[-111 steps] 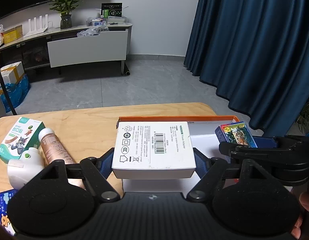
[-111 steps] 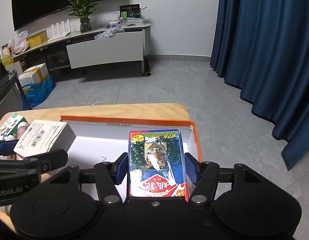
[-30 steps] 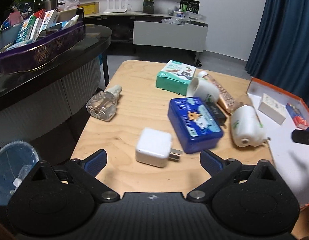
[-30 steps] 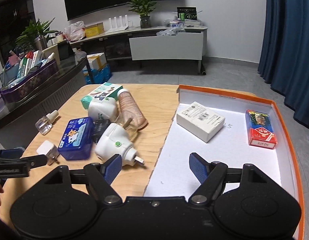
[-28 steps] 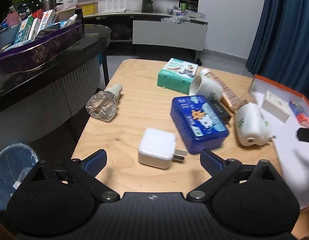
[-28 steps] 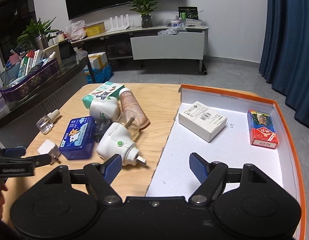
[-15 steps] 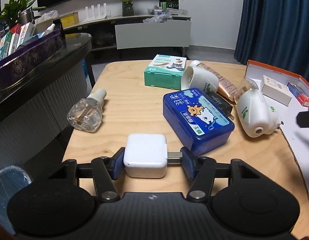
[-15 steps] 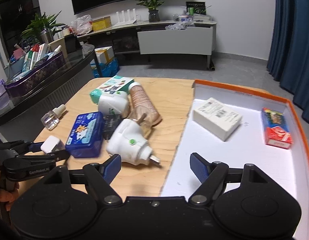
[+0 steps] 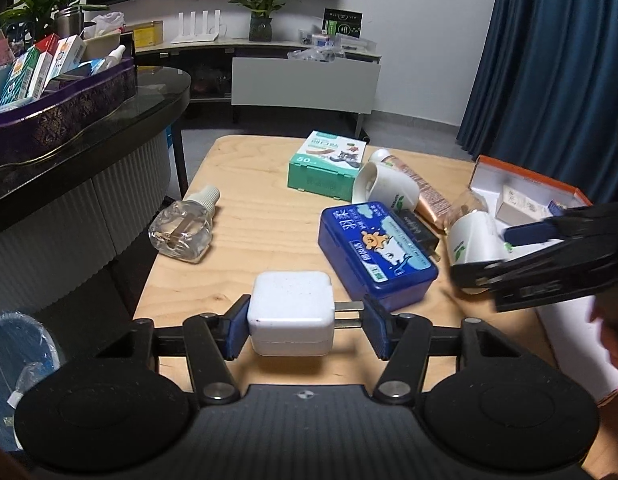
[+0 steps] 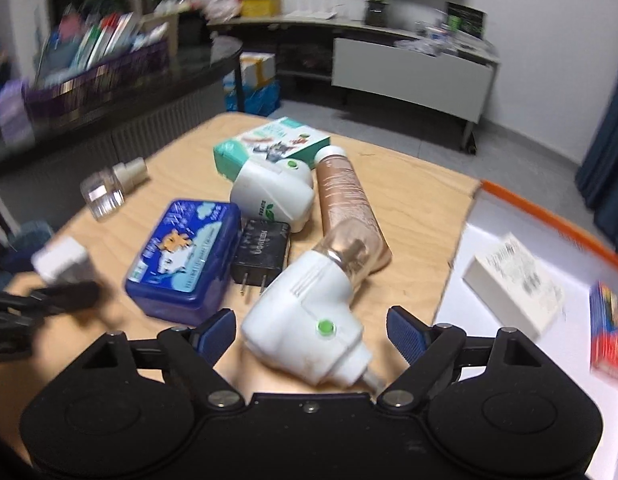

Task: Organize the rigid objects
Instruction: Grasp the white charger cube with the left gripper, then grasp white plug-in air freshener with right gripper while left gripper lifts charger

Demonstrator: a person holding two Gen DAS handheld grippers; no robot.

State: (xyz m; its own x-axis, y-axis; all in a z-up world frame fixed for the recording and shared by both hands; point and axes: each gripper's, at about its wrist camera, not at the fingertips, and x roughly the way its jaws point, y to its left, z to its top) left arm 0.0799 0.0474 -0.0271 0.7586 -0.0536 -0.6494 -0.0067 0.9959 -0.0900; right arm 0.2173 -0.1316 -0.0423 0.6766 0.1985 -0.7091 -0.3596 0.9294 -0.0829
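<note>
At the near edge of the wooden table (image 9: 249, 240), the left gripper (image 9: 303, 330) is clamped on a white plug adapter (image 9: 291, 318), one pad on its body, the other on its prongs. The adapter is a rounded square block, slightly scuffed. Beside it, the right gripper (image 10: 309, 330) is opening, its jaws straddling but not pressing a white plug-in device (image 10: 305, 332) with a green dot.

Both wrist cameras look steeply down across the wooden table (image 9: 261, 232), close in. They share the blue tin (image 9: 375, 250) (image 10: 181, 256): left sees it at one o'clock, right at eleven.
</note>
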